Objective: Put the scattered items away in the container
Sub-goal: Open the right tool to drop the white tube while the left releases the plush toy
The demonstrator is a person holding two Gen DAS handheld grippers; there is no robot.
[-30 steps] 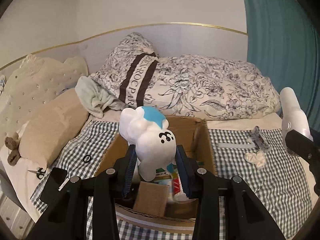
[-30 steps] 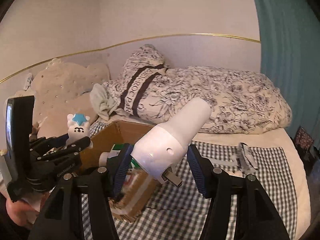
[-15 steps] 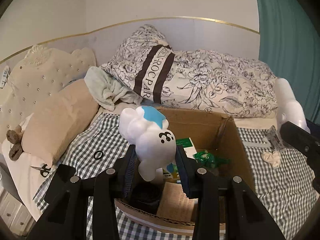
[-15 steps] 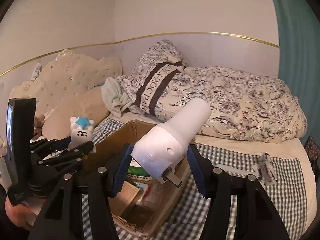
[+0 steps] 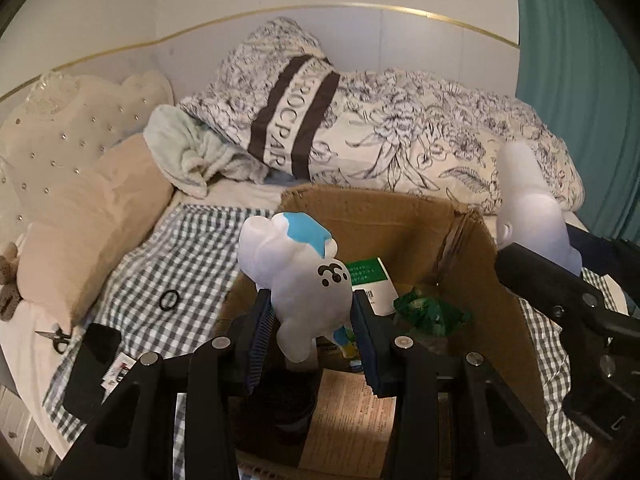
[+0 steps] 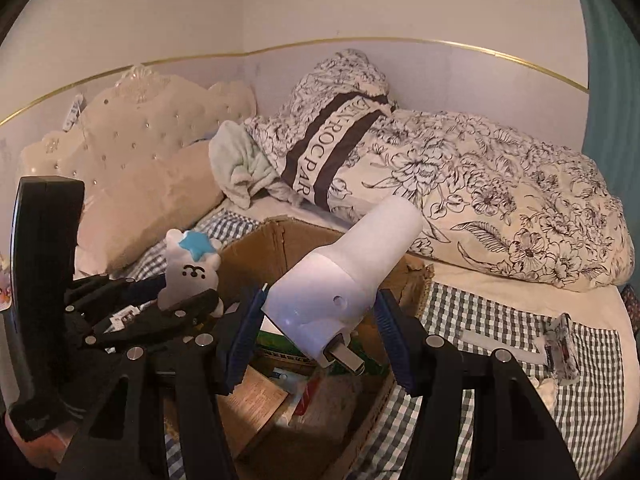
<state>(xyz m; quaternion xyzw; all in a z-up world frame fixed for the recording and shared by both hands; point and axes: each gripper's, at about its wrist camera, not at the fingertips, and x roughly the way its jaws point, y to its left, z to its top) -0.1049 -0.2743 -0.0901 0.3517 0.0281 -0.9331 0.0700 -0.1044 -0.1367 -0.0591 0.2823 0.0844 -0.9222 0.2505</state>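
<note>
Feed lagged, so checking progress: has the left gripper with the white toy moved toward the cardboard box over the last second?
Yes. The left gripper and white toy have come forward and down over the cardboard box, whose inside now fills more of the left wrist view.

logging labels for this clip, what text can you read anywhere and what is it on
"ROCPAR": brown-striped band on the floral pillow; letters before it are folded away.
Green box in the carton: white print and barcode, too small to read.
Small card on the bed: blurred.
Toy: a drawn face, no words.
</note>
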